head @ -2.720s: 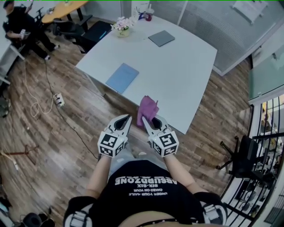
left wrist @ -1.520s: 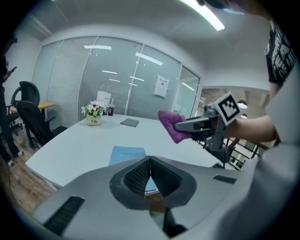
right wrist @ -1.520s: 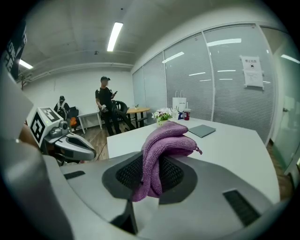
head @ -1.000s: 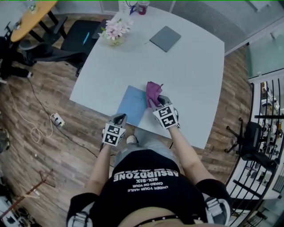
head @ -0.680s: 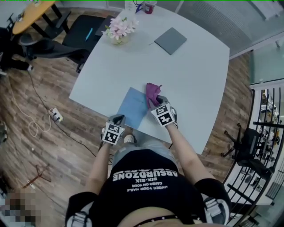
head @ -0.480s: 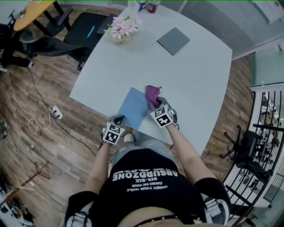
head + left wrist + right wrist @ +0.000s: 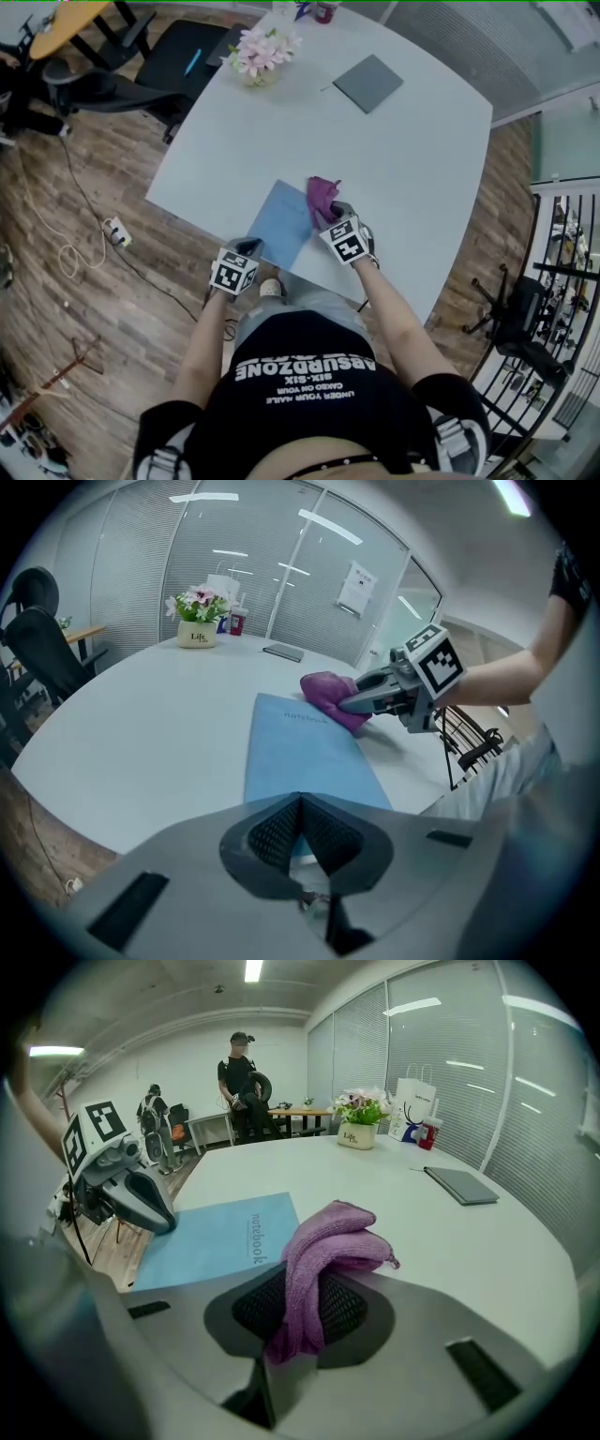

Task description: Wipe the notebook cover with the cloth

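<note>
A light blue notebook (image 7: 280, 223) lies flat at the near edge of the white table (image 7: 403, 159). A purple cloth (image 7: 323, 198) is bunched over the notebook's far right corner, with my right gripper (image 7: 330, 217) shut on it. In the right gripper view the cloth (image 7: 328, 1241) hangs folded between the jaws, beside the notebook (image 7: 220, 1237). My left gripper (image 7: 251, 247) is shut and empty at the notebook's near corner; whether it touches the cover (image 7: 300, 752) I cannot tell. The left gripper view also shows the cloth (image 7: 328, 688) and the right gripper (image 7: 370, 697).
A flower pot (image 7: 258, 53), a grey book (image 7: 368, 82) and a red cup (image 7: 325, 11) stand at the table's far side. Black office chairs (image 7: 183, 56) stand to the left on the wooden floor. People (image 7: 239, 1072) stand by distant desks.
The person has stepped up to the table. The right gripper carried the cloth from the table edge to the notebook's far corner. The left gripper has come up to the notebook's near corner.
</note>
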`<state>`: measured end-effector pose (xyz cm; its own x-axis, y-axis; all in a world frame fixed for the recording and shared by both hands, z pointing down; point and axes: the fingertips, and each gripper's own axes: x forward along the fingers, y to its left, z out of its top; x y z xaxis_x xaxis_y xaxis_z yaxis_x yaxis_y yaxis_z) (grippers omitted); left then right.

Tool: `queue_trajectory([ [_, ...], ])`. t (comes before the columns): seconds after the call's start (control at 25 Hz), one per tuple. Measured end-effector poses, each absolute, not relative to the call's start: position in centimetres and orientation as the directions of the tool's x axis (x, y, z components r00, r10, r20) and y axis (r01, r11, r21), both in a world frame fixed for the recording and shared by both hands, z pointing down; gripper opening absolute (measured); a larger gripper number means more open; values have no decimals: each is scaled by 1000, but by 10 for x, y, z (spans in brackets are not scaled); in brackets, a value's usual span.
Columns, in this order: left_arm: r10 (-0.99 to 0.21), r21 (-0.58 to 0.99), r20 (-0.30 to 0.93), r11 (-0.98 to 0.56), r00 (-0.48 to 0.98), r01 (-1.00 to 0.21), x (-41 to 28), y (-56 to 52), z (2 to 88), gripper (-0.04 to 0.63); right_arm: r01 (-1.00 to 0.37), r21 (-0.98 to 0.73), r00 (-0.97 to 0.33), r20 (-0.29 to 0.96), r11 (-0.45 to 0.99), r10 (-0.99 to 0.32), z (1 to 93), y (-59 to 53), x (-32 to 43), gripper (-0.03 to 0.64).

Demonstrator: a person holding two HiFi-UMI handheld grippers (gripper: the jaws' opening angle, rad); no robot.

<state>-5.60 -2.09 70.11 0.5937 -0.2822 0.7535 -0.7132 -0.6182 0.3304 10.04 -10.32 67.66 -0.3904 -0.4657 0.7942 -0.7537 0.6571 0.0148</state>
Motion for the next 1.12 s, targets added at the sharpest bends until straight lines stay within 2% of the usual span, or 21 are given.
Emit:
queue_trajectory([
  [0.6, -338, 316, 739, -591, 583, -742, -57, -23, 701, 17, -695, -35, -462, 787, 719, -409, 677, -56, 61, 84],
  [1.12, -355, 275, 743, -611, 568, -742, -55, -21, 700, 17, -608, -99, -525, 794, 788, -306, 680, 5, 20, 84],
])
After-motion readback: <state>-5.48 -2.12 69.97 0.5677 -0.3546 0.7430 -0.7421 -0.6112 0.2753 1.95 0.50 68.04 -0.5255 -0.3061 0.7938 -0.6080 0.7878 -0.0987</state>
